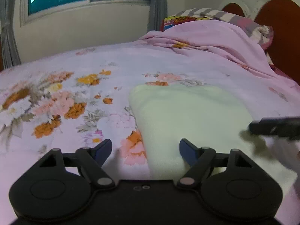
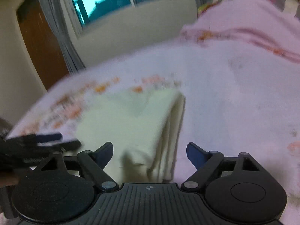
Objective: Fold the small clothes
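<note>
Folded pale cloth on floral bedsheet, left gripper and right gripper both spread wide, holding nothing

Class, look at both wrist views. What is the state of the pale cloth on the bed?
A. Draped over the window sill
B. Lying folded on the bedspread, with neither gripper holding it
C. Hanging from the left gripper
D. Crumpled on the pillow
B: the cloth lies flat on the bedspread, its stacked layers showing along one edge in the right wrist view, while the left gripper and right gripper both stand open and empty.
</note>
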### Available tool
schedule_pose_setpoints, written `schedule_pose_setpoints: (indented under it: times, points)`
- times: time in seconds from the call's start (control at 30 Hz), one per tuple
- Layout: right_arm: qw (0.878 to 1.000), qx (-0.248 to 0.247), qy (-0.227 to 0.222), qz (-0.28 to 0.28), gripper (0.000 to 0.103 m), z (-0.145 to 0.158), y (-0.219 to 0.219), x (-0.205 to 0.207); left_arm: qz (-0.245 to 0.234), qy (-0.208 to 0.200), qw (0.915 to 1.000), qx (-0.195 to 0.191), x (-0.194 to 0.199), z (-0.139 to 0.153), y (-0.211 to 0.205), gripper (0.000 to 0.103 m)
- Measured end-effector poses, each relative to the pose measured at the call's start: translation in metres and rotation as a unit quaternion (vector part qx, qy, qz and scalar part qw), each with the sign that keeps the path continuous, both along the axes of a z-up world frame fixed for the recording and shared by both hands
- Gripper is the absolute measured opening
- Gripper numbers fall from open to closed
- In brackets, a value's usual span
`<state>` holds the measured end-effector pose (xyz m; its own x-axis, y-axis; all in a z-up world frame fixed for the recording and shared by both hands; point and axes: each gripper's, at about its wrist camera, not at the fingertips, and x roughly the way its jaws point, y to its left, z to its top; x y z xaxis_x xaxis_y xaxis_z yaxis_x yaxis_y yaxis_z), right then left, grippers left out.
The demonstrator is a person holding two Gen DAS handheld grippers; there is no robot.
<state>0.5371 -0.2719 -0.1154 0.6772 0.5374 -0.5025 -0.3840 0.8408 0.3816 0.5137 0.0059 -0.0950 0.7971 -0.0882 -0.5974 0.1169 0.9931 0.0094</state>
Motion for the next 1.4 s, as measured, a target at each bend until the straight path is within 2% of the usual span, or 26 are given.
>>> schedule_pose_setpoints:
  times: [0.1,0.23,0.37,0.4,0.47,0.53,0.57,0.63,0.7,0.87,1.0,1.1,1.2,1.23,1.27,1.3,1.4]
  points:
    - [1.000,0.022,-0.007,-0.001,0.086,0.014,-0.005,-0.017,-0.004,-0.001,1.0000,-0.007,-0.016,0.006,0.001,0.079]
    - [1.000,0.026,-0.011,-0.005,0.086,0.024,-0.012,-0.036,-0.010,-0.003,0.9999,-0.006,-0.030,0.013,-0.003,0.079]
    - [1.000,0.027,0.004,0.004,0.086,0.022,-0.010,-0.053,-0.010,0.012,0.9999,-0.004,-0.044,0.006,-0.007,0.081]
    - [1.000,0.010,0.021,0.009,0.086,0.014,-0.004,-0.054,-0.011,0.030,0.9995,0.007,-0.044,-0.002,-0.010,0.081]
    - [0.995,-0.063,0.074,0.014,0.085,-0.009,0.016,-0.047,-0.025,0.047,0.9967,0.061,-0.042,-0.020,-0.019,0.086]
    - [0.996,-0.067,0.063,0.007,0.081,-0.007,0.017,-0.054,-0.027,0.034,0.9963,0.074,-0.047,-0.022,-0.019,0.086]
    - [0.997,-0.057,0.052,-0.003,0.070,0.001,0.015,-0.060,-0.028,0.036,0.9957,0.081,-0.049,-0.019,-0.019,0.086]
    - [0.999,-0.024,0.022,-0.003,0.069,0.016,0.007,-0.077,-0.027,0.029,0.9944,0.098,-0.056,-0.011,-0.019,0.084]
    - [1.000,-0.018,0.006,-0.001,0.069,0.025,0.003,-0.088,-0.030,0.025,0.9938,0.105,-0.063,-0.006,-0.019,0.083]
    - [1.000,-0.010,0.004,-0.001,0.069,0.037,-0.003,-0.095,-0.031,0.024,0.9943,0.100,-0.073,0.003,-0.022,0.083]
    - [1.000,0.005,0.006,-0.003,0.069,0.035,-0.011,-0.084,-0.039,0.019,0.9934,0.106,-0.070,0.003,-0.023,0.082]
    - [0.999,0.025,0.019,-0.006,0.069,0.025,-0.019,-0.073,-0.044,0.021,0.9970,0.059,-0.063,0.000,-0.010,0.079]
    - [0.995,0.091,0.046,-0.014,0.069,0.013,-0.038,-0.052,-0.054,0.030,0.9963,-0.060,-0.052,-0.005,0.019,0.056]
    - [0.992,0.109,0.056,-0.017,0.069,0.010,-0.044,-0.045,-0.055,0.034,0.9913,-0.115,-0.046,-0.008,0.033,0.052]
    - [0.989,0.133,0.068,-0.015,0.069,0.004,-0.050,-0.035,-0.054,0.037,0.9873,-0.145,-0.041,-0.012,0.042,0.052]
    - [0.986,0.148,0.074,-0.014,0.069,0.000,-0.055,-0.028,-0.052,0.039,0.9829,-0.172,-0.035,-0.016,0.050,0.052]
    - [0.975,0.198,0.103,0.001,0.069,-0.016,-0.063,-0.002,-0.056,0.067,0.9687,-0.233,-0.013,-0.033,0.070,0.061]
